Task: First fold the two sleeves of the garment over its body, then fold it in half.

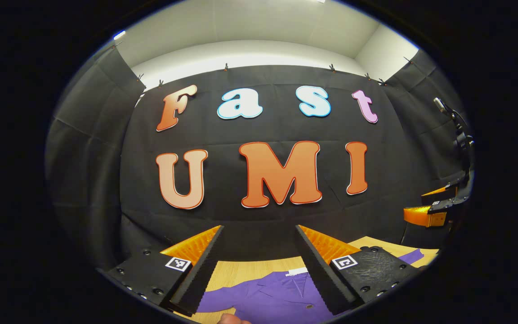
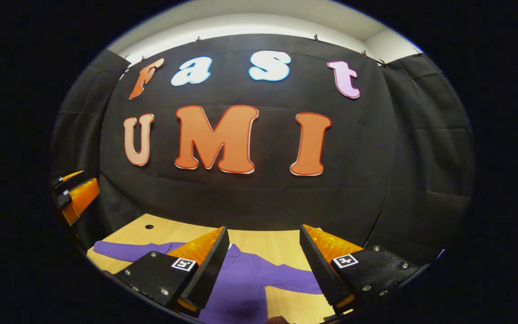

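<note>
One purple shirt (image 1: 277, 294) lies flat on the wooden table (image 2: 263, 240), below both grippers. The left gripper (image 1: 259, 263) and right gripper (image 2: 263, 265) are wide open, holding nothing.

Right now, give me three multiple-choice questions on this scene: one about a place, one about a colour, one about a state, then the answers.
1. Where does the garment lie?
A. hung on the cloth wall
B. spread on the wooden table
C. on the floor

2. What colour is the garment?
A. green
B. white
C. purple

3. How do the fingers of the left hand-held gripper stand?
A. apart, holding nothing
B. pressed on a sleeve
C. closed on a button

Answers:
1 B, the fabric lies flat on the light wood.
2 C, it is purple in both views.
3 A, a wide gap shows between the fingers, with the garment on the table below them; the right hand-held gripper stands the same.
</note>
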`<state>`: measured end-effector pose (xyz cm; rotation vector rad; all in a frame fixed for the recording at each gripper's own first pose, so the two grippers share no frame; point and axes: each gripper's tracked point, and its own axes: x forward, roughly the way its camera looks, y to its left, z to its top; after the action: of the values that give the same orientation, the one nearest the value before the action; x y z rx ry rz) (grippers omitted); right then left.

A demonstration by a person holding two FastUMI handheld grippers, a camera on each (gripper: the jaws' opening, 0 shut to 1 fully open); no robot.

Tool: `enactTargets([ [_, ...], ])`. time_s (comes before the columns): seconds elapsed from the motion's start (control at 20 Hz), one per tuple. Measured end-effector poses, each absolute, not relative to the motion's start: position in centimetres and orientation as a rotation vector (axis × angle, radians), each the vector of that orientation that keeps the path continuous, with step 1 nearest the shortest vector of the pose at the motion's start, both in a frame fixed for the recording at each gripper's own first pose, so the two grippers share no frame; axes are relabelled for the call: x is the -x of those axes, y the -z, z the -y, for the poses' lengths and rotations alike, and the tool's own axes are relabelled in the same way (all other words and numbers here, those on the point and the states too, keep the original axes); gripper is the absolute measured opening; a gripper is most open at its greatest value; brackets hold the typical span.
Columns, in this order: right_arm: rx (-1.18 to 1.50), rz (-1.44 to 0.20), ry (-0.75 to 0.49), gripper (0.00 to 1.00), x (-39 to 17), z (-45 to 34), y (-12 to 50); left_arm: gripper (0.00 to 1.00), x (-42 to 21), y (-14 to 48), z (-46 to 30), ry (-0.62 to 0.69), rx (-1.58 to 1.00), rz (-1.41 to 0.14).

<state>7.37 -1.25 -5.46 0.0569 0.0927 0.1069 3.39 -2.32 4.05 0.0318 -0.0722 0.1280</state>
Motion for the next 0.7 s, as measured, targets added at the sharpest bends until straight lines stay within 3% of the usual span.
enactTargets([
  [0.3,-0.056,-0.188,0.005,0.94,-9.8,8.0,10.8,0.98,-4.1,-4.1,3.8,-0.162,-0.050,0.068],
  [0.5,-0.010,-0.340,0.082,0.95,-11.3,12.1,16.5,0.98,-4.0,-3.6,4.6,-0.184,-0.074,0.047],
  [0.7,0.005,-0.454,0.091,0.95,-13.2,14.3,20.8,1.00,-3.6,-3.4,4.9,-0.215,-0.106,0.028],
])
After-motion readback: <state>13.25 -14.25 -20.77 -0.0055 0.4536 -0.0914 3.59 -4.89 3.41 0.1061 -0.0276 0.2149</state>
